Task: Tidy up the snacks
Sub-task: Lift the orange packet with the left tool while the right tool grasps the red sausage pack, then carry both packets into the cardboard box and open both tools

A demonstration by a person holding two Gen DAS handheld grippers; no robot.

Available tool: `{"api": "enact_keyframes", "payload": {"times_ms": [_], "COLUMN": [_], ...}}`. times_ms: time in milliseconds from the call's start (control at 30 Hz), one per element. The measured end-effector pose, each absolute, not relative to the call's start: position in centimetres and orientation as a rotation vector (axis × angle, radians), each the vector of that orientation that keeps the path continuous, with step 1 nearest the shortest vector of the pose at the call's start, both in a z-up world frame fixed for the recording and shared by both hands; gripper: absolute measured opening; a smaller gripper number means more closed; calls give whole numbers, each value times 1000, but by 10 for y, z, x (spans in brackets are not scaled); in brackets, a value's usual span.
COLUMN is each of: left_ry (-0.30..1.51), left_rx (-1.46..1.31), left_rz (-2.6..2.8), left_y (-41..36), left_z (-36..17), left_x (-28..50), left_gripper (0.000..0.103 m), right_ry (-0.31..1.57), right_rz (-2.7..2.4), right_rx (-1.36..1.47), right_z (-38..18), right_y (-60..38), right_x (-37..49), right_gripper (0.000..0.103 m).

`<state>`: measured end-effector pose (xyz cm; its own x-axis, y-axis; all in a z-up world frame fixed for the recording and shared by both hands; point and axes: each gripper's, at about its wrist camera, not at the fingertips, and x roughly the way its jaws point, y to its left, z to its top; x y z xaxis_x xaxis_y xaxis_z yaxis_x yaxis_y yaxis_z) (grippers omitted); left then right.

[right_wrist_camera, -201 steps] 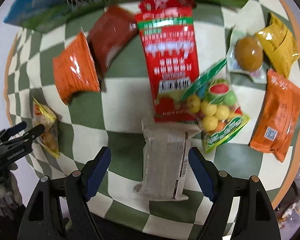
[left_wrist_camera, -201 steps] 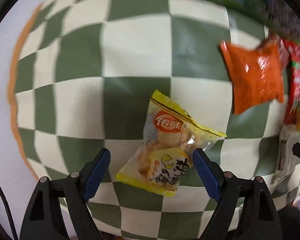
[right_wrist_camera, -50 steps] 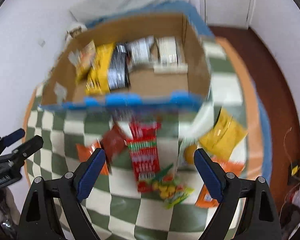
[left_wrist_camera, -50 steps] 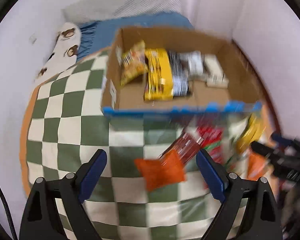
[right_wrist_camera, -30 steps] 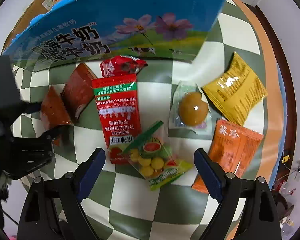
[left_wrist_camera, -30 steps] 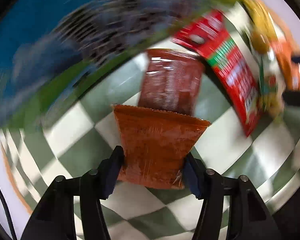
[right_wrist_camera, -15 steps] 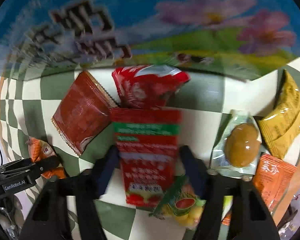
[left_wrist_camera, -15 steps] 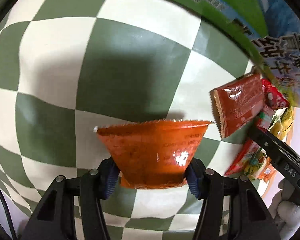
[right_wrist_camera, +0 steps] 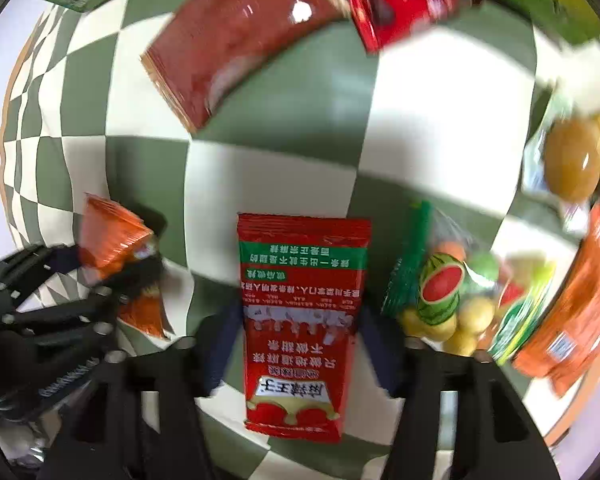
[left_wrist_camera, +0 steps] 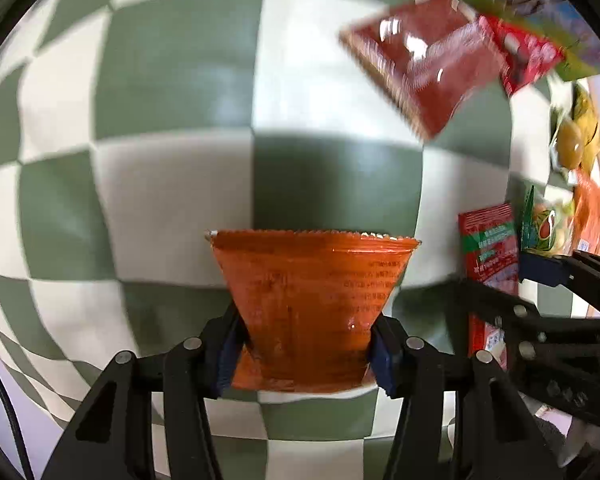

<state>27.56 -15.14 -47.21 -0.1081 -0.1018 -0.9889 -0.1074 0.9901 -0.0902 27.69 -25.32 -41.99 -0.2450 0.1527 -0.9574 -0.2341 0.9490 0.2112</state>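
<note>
The left tool [left_wrist_camera: 304,344] is clamped on an orange snack packet [left_wrist_camera: 312,304], its blue pads pressing both sides, above the green-and-white checked surface [left_wrist_camera: 172,80]. The right tool [right_wrist_camera: 296,344] points down over a long red packet [right_wrist_camera: 300,320] that sits between its jaws; the jaws are opening, and blur hides whether the pads touch it. A dark red packet [right_wrist_camera: 236,40] lies nearer the printed box [left_wrist_camera: 540,4] at the far edge. A fruit candy bag [right_wrist_camera: 456,296] lies just beside the long red packet.

Even indoor light, glare on shiny packets, motion blur toward top edges, strong fisheye bending
</note>
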Motion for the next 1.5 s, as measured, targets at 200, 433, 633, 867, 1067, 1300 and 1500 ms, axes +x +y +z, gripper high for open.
{"api": "enact_keyframes", "payload": {"times_ms": [200, 433, 633, 867, 1067, 1300, 1500], "left_ry": [1681, 1639, 1625, 1565, 1439, 1261, 1264], "left_rx": [-372, -306, -293, -296, -335, -283, -184], "left_rz": [21, 65, 69, 29, -75, -127, -61], "left_y": [-146, -148, -138, -135, -138, -123, -117], "left_z": [-482, -477, -452, -412, -323, -227, -226], "left_x": [276, 270, 253, 258, 273, 352, 436], "left_gripper": [70, 52, 45, 44, 44, 45, 45], "right_ry": [1788, 1780, 1734, 1659, 1528, 1297, 1215], "right_rz": [335, 296, 269, 318, 388, 401, 331], "right_rx": [-28, -35, -49, 2, 94, 174, 114], "right_z": [-416, -414, -424, -385, -303, -183, -160], "right_y": [-268, -273, -273, -284, -294, -311, -298], "right_x": [271, 259, 239, 237, 252, 330, 418], "right_gripper": [73, 68, 50, 49, 49, 49, 49]}}
